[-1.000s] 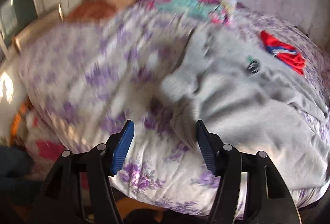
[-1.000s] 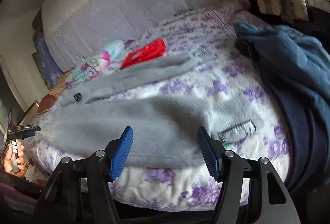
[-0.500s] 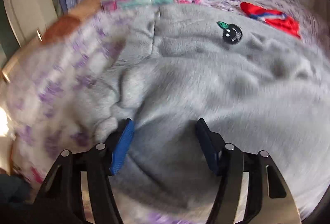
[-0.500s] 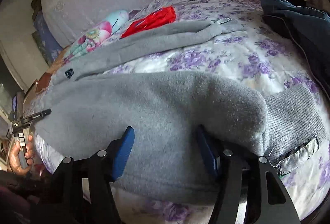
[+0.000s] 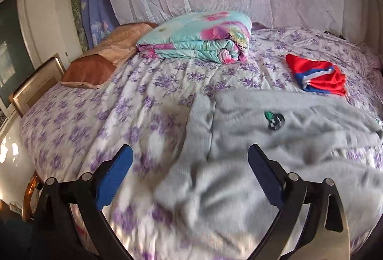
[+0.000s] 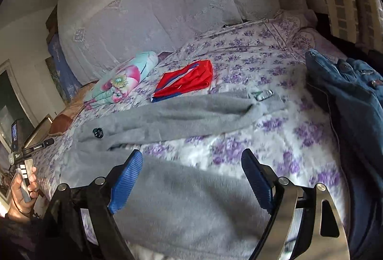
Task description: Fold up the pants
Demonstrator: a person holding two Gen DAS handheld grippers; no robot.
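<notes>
— Where do the pants lie?

— Grey fleece pants (image 6: 182,116) sprawl across a bed's purple-flowered sheet (image 5: 134,102), waistband (image 5: 201,121) toward the left gripper's side, a small dark patch with a green mark (image 5: 274,119) on the front. The two legs run apart; the far one ends in a ribbed cuff with a tag (image 6: 261,94).

— And the grippers?

— The left gripper (image 5: 189,171) hangs above the rumpled waist end, blue pads spread wide, nothing between them. The right gripper (image 6: 191,176) hovers over the nearer leg, jaws just as wide and empty. Neither touches the cloth, as far as the blur allows.

— What surrounds the pants?

— A folded red garment with blue and white trim (image 5: 316,76) sits just beyond the far leg. A folded turquoise-and-pink floral quilt (image 5: 198,39) lies near the headboard's pale cover (image 6: 167,3), beside a brown pillow (image 5: 95,66). Denim clothing (image 6: 352,90) is heaped at the bed's right edge. At the far left of the right wrist view, the person's left hand (image 6: 20,190) grips the other tool's handle
</notes>
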